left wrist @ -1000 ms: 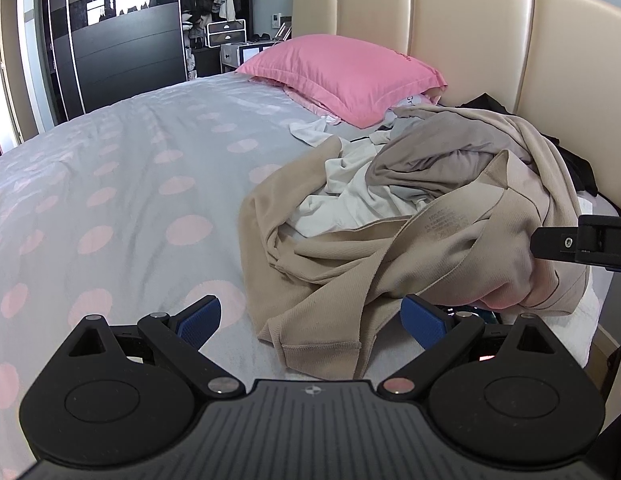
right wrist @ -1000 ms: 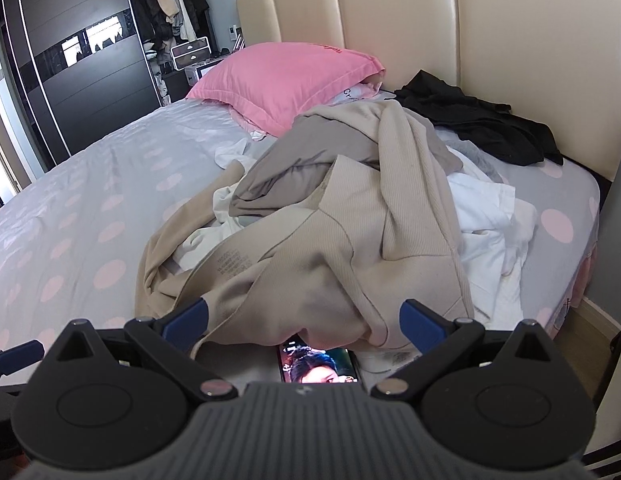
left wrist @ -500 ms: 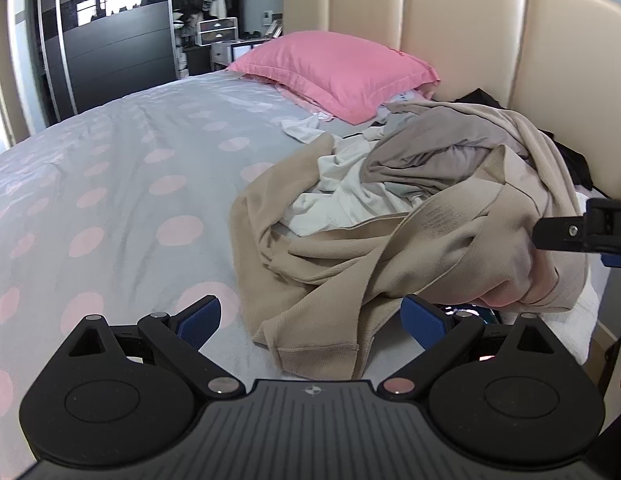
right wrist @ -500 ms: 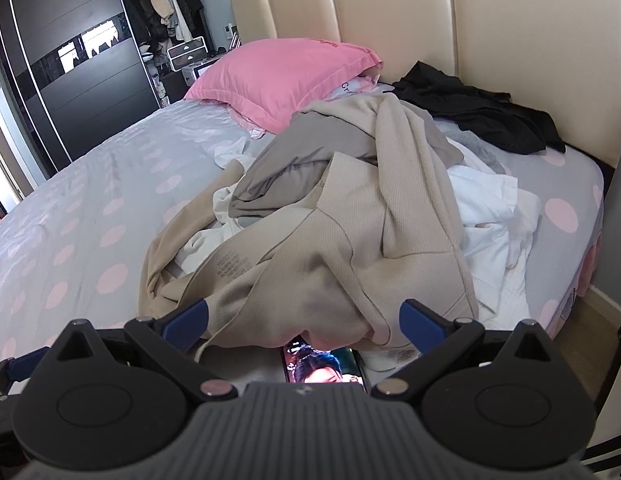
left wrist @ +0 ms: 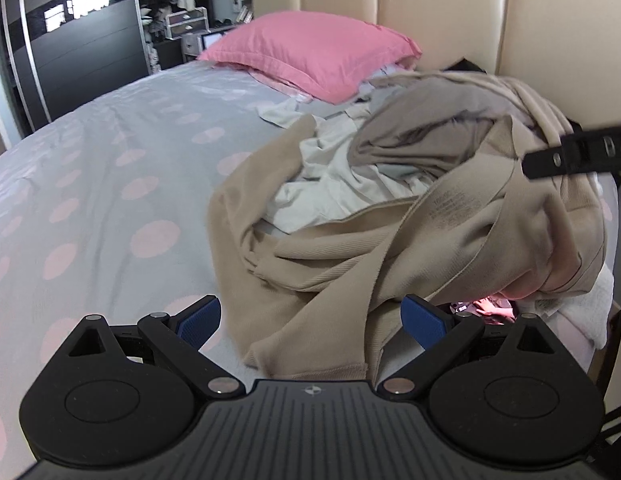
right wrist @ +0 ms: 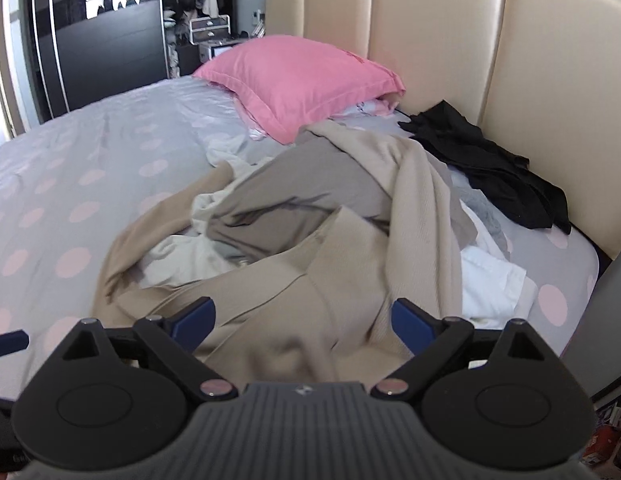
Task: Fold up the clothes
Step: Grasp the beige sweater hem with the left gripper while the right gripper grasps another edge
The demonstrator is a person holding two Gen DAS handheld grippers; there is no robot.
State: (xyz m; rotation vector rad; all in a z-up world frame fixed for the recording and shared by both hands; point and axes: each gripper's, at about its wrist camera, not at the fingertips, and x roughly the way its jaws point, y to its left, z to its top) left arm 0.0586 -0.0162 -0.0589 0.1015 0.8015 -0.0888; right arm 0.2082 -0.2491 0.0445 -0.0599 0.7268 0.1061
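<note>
- Clothes (left wrist: pixel 390 208) lie in a rumpled heap, centre right of the frame (none visibly folded)
- Left gripper (left wrist: pixel 310 316) and right gripper (right wrist: pixel 302 320): jaws spread, holding nothing

Soft, even daylight fills both views, bright enough to read colours clearly, with no hard shadows on the bed (left wrist: pixel 110 152). The padded headboard (right wrist: pixel 430 48) carries a broad, pale sheen, and the dark wardrobe door (right wrist: pixel 106 32), far off to the left of the tool, mirrors bright window patches. Fisheye bending curves the headboard and wardrobe lines near the frame edges, and the corners fall to black. The beige garment (right wrist: pixel 310 320) just ahead of the right tool (right wrist: pixel 303 324) is smeared with blur; in the left wrist view the heap's far part is slightly soft.
</note>
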